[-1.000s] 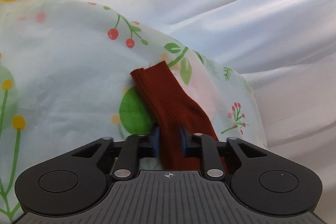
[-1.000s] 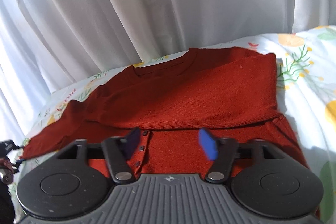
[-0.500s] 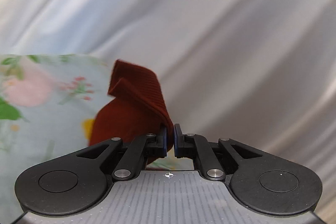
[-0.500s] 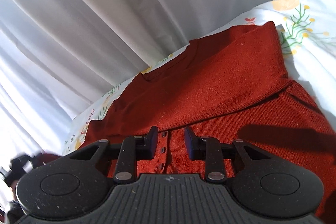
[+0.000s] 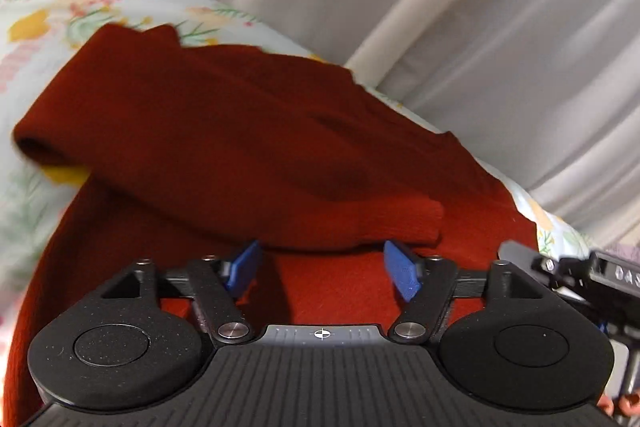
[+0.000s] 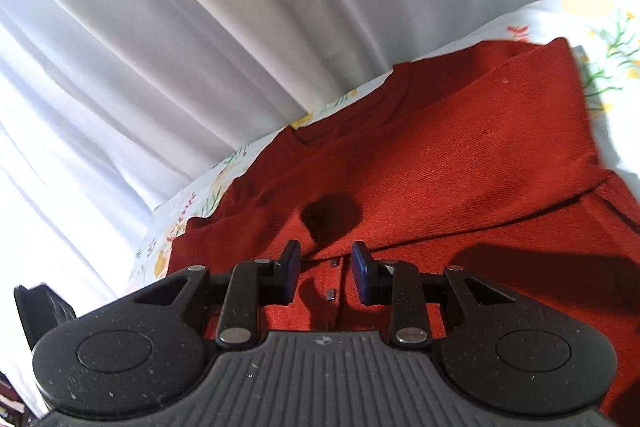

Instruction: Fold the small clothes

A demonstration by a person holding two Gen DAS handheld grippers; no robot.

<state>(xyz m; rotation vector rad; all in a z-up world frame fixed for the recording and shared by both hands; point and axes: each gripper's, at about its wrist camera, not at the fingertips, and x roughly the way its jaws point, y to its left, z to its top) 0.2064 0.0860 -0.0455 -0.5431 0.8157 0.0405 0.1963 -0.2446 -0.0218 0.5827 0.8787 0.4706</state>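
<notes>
A rust-red knit cardigan (image 6: pixel 460 163) lies flat on a floral sheet (image 6: pixel 600 23), its right sleeve folded across the chest. In the left wrist view the left sleeve (image 5: pixel 224 147) lies folded over the body, its cuff (image 5: pixel 416 223) just beyond my fingertips. My left gripper (image 5: pixel 322 267) is open and empty above the cardigan. My right gripper (image 6: pixel 326 277) is partly open and empty, hovering over the button placket (image 6: pixel 331 293) near the hem.
White curtains (image 6: pixel 240 27) hang right behind the surface. The floral sheet (image 5: pixel 48 23) shows around the cardigan. The other gripper's black body (image 5: pixel 580 279) shows at the right edge of the left wrist view.
My left gripper carried the sleeve cuff over the cardigan's body, then opened and released it. My right gripper narrowed its jaws and tilted, staying over the placket.
</notes>
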